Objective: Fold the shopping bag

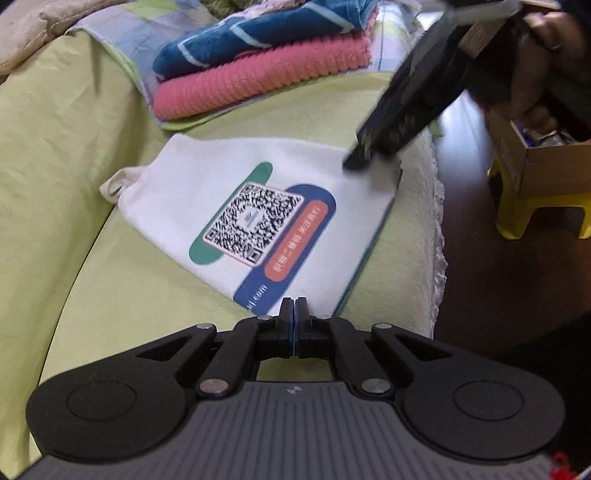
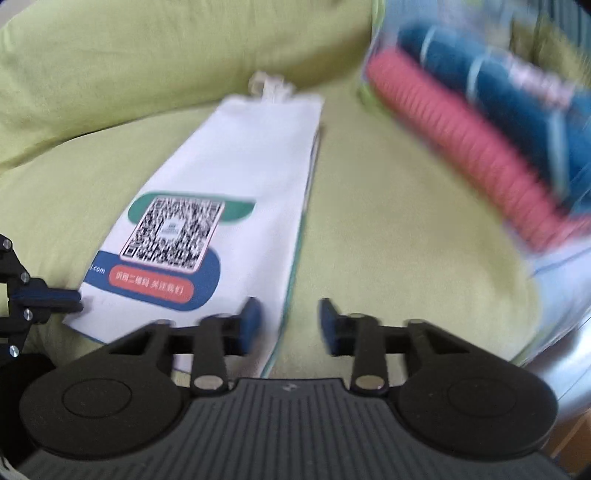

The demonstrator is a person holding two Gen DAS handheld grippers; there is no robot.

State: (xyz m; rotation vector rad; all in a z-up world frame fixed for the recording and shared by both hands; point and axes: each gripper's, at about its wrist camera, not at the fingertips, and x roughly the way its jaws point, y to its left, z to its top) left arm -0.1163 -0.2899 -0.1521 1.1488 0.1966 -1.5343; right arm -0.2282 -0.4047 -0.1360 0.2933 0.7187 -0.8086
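One white shopping bag (image 2: 229,177), two claws, two stacked towels (image 1: 258,62)

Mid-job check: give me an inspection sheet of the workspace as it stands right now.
Surface: green bedsheet, wrinkled, over a soft bed.
Job's things: white shopping bag lying flat, already folded lengthwise, QR print up, handles at the far end.
Clutter: folded pink towel under a blue striped towel, stacked apart from the bag.
Grippers: left gripper jaws together at the bag's near corner, seemingly pinching its edge; right gripper jaws apart over the bag's long edge, blurred.
Cables: nothing seen.
Surroundings: dark floor, yellow stool carrying a cardboard box; a hand on the right tool.
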